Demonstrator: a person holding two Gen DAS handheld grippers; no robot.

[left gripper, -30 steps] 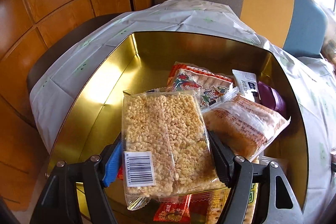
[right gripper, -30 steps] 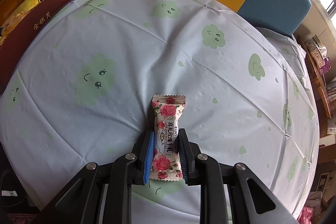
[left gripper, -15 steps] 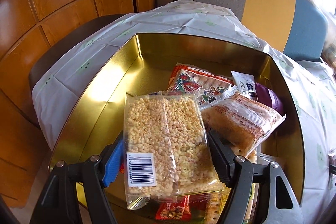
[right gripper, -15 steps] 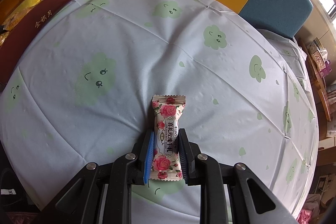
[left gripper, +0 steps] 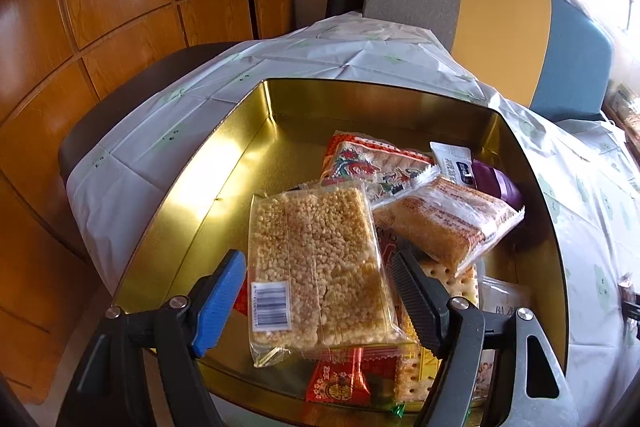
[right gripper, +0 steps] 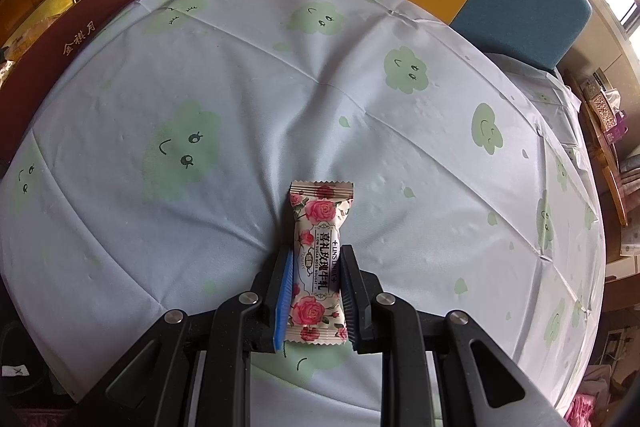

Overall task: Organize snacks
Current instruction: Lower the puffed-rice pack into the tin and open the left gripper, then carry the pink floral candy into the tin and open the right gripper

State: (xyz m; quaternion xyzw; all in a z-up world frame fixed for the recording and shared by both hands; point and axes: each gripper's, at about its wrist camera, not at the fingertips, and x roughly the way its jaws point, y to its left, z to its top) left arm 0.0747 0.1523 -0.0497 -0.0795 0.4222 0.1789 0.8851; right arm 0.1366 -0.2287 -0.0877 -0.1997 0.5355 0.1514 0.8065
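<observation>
In the left wrist view my left gripper (left gripper: 320, 267) hangs open over the gold tin (left gripper: 224, 171). A clear pack of puffed rice cake (left gripper: 320, 267) lies between its fingers on the other snacks in the tin, with a gap at each finger. In the right wrist view my right gripper (right gripper: 316, 259) is shut on a rose-print nougat candy (right gripper: 320, 247), which sits on the white tablecloth (right gripper: 280, 87).
The tin also holds a red printed cracker pack (left gripper: 372, 163), a clear pack of brown bars (left gripper: 448, 219), a purple packet (left gripper: 496, 183) and small red packs (left gripper: 340, 379). The tin's dark red outer wall (right gripper: 60, 43) shows at the right wrist view's left edge. Chairs (left gripper: 500, 15) stand behind the table.
My left gripper has opened and the rice cake pack has dropped out of its grip onto the snacks in the tin. The right gripper and candy have not moved.
</observation>
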